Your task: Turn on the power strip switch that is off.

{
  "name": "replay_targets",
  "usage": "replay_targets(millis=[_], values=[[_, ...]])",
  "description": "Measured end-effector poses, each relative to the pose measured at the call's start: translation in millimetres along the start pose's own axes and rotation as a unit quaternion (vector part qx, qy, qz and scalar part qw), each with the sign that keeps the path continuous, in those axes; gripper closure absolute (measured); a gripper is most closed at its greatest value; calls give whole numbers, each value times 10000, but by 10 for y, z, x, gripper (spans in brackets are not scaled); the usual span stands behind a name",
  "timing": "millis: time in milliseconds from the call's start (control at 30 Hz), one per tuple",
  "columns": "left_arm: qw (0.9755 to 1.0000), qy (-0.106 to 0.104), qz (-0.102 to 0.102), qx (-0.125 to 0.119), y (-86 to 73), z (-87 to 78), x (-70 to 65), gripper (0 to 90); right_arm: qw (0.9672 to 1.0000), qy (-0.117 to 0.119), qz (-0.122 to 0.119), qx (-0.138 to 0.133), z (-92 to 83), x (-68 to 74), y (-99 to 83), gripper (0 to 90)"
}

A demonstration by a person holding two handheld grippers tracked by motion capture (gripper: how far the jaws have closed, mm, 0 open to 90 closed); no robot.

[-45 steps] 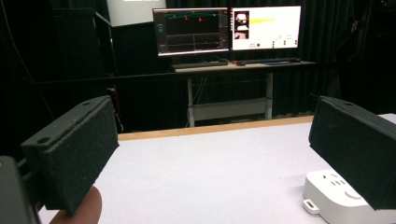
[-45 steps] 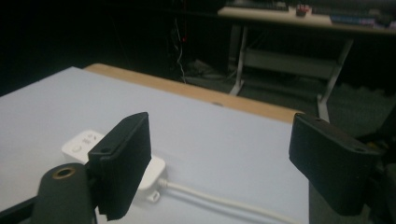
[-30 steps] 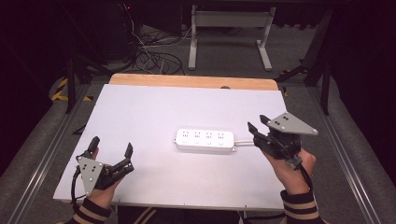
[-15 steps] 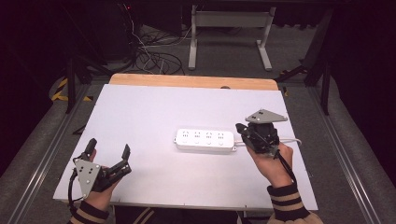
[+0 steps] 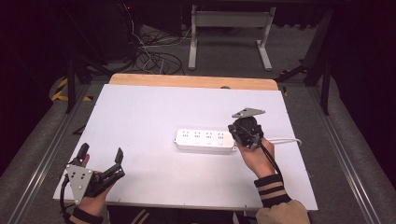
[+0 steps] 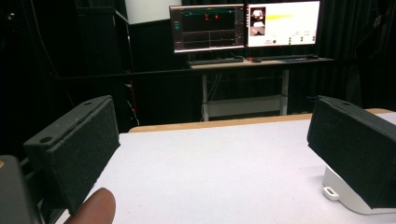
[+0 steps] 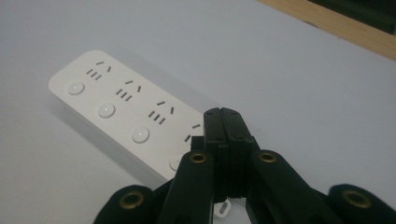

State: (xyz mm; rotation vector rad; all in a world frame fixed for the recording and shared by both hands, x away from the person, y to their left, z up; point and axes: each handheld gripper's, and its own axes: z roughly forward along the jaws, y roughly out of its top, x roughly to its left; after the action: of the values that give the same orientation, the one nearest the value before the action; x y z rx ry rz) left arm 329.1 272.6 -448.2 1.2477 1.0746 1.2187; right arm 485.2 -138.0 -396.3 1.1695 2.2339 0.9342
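My right gripper (image 7: 227, 122) has its fingers pressed flat together with nothing between them, the tips poised over the right end of the white power strip (image 7: 126, 112), above the socket nearest the cord end. I cannot tell whether the tips touch the strip's top. In the high view the right gripper (image 5: 239, 133) sits at that same end of the power strip (image 5: 204, 140), my right hand (image 5: 256, 156) behind it, with a striped cuff nearer still.

My left gripper (image 6: 210, 154) has its fingers spread wide and empty; one black pad (image 6: 74, 149) stands at the left of its view and the other at the right, bare white tabletop (image 6: 215, 172) between them. A fingertip shows at the bottom edge. In the high view the left gripper (image 5: 100, 156) rests at the near left corner of the tabletop (image 5: 154, 112), well apart from the strip.

The power strip lies flat, right of centre on the tabletop, long side running left to right, its white cord (image 5: 282, 139) leading off to the right. Beyond the far edge, a desk with two lit monitors (image 6: 245, 25) stands in the dark.
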Motion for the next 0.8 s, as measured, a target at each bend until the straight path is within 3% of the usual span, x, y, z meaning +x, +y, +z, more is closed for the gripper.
replay_targets(millis=[233, 367, 533, 733, 800], values=[[10000, -18, 29, 50, -3, -33, 17, 27, 9996, -54, -71, 253, 331, 99, -97, 900], [10000, -20, 12, 36, -1, -46, 22, 27, 9983, 90, -231, 518, 404, 187, -110, 900], [10000, -35, 29, 37, 1, -38, 20, 28, 9962, 130, -266, 815, 476, 244, -156, 900], [9999, -100, 50, 60, -1, -17, -3, 28, 9974, 158, -191, 676, 486, 260, -203, 900], [9999, -103, 64, 63, 0, -14, -6, 28, 9976, 58, -303, 623, 486, 296, -221, 900]])
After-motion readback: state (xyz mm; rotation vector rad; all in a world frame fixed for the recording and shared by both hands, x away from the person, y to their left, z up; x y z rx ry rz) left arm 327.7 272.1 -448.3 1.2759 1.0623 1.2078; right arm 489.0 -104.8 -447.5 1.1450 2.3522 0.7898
